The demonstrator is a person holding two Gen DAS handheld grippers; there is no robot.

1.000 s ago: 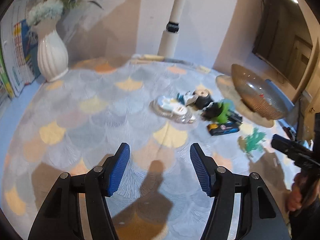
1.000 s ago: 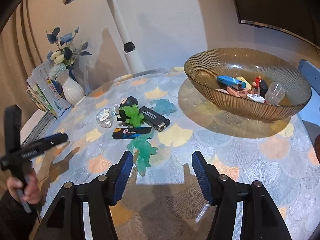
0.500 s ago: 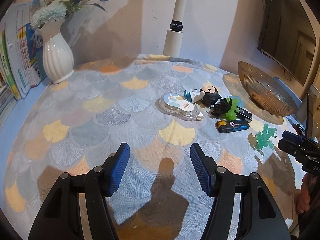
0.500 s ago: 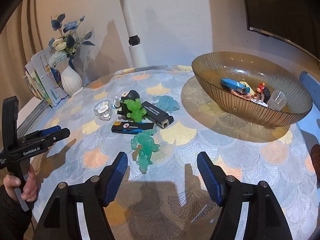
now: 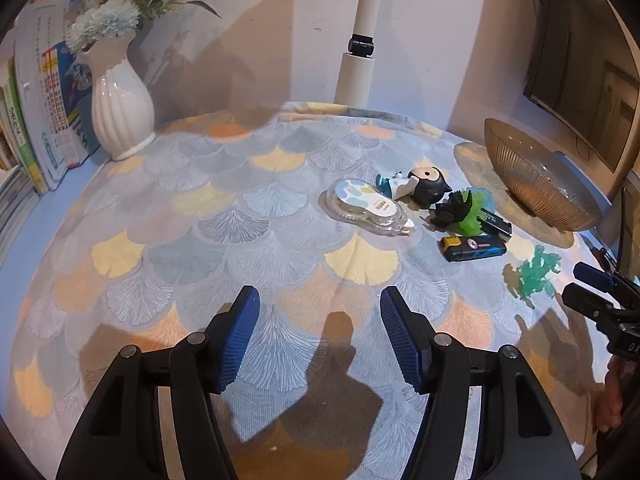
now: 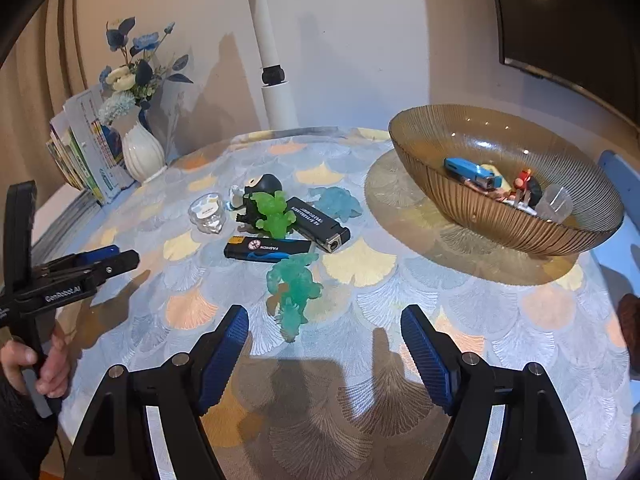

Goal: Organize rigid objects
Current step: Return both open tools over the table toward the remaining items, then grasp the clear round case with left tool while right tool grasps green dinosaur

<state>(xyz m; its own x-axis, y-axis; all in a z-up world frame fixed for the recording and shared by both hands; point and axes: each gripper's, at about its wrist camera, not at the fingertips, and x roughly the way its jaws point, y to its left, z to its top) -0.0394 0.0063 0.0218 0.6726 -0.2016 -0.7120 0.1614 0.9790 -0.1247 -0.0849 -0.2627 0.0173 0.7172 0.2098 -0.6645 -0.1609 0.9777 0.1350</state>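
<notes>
My right gripper point(image 6: 324, 332) hovers over the tablecloth with its jaws opening and nothing between them. Just beyond its left finger lies a teal translucent figure point(image 6: 294, 292). Past that sit a black-and-blue lighter point(image 6: 268, 249), a black lighter point(image 6: 318, 224), a bright green figure point(image 6: 274, 214), a black round-headed figure point(image 6: 264, 186) and a pale blue figure point(image 6: 336, 202). A clear tape dispenser point(image 5: 368, 208) lies left of this cluster. My left gripper point(image 5: 320, 320) is open and empty over bare cloth, well short of the objects.
An amber glass bowl point(image 6: 480, 216) at the right holds a blue lighter point(image 6: 472, 170), a small red figure and a clear cup. A white vase point(image 5: 120, 116) with flowers and stacked booklets stand at the far left. A white lamp post point(image 5: 360, 64) rises behind the table.
The right gripper's jaws have spread wider, and it has edged slightly nearer the teal figure. The left gripper's jaws kept the same gap.
</notes>
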